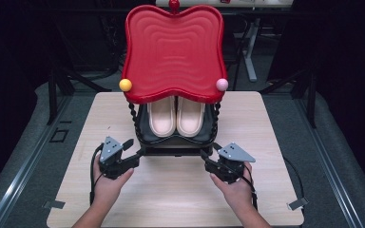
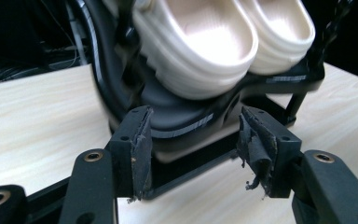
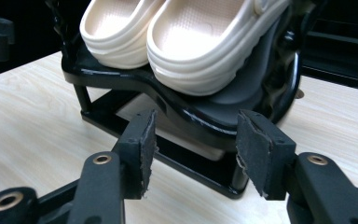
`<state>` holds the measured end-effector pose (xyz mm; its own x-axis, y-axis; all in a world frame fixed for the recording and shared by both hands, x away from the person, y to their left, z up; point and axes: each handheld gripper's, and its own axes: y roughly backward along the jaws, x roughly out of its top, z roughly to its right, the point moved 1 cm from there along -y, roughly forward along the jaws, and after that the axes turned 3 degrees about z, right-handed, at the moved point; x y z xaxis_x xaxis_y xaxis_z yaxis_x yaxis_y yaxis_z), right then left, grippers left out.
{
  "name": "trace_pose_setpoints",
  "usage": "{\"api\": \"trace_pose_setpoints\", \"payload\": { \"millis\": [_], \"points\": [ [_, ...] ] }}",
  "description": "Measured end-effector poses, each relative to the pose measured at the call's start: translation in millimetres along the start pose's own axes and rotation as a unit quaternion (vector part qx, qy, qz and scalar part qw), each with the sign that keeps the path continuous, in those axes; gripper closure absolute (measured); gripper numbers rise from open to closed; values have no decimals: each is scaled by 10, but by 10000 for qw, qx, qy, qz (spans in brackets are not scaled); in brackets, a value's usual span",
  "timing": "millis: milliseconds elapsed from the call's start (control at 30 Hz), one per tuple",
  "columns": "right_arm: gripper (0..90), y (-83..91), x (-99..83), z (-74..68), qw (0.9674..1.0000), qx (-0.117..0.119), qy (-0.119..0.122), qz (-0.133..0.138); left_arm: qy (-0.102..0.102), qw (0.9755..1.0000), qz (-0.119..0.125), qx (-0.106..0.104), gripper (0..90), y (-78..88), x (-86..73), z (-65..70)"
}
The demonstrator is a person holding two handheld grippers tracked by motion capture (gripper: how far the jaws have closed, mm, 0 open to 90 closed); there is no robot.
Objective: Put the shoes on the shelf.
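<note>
High view: black rack (image 1: 145,142) mid-table (image 1: 275,142), red tray (image 1: 173,52) on top, cream shoes (image 1: 177,116) on lower shelf; left gripper (image 1: 132,151) and right gripper (image 1: 208,159) at rack's front corners.
Left gripper view: jaws apart, straddling rack (image 2: 186,123) base corner; shoes (image 2: 205,51) above.
Right gripper view: jaws apart, empty, rack (image 3: 205,114) corner between; shoes (image 3: 191,42) above.

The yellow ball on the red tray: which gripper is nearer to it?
Left. The left gripper is almost directly below the yellow ball in the high view; the right gripper is far across, under the tray's other side.
</note>
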<state>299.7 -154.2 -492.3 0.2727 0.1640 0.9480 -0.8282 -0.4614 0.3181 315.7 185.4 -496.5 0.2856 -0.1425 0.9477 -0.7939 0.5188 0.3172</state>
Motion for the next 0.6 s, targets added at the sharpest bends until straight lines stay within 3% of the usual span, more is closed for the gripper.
{"api": "trace_pose_setpoints", "payload": {
  "millis": [133,300,367,467,600],
  "points": [
    [452,116,-91,48,10000,37,84,-27,-87,9998,-167,67,441,104,-149,-54],
    [423,217,-281,149,9991,-157,333,-208,-47,9994,-312,139,433,216,-306,-134],
    [420,221,-336,174,9991,-165,321,-210,-24,9992,-346,187,427,241,-344,-158],
    [417,240,-407,210,9988,-268,317,-248,-156,9986,-437,243,422,279,-410,-189],
    [409,220,-465,252,9989,-236,276,-308,-80,9979,-593,256,422,263,-514,-246]
  ]
}}
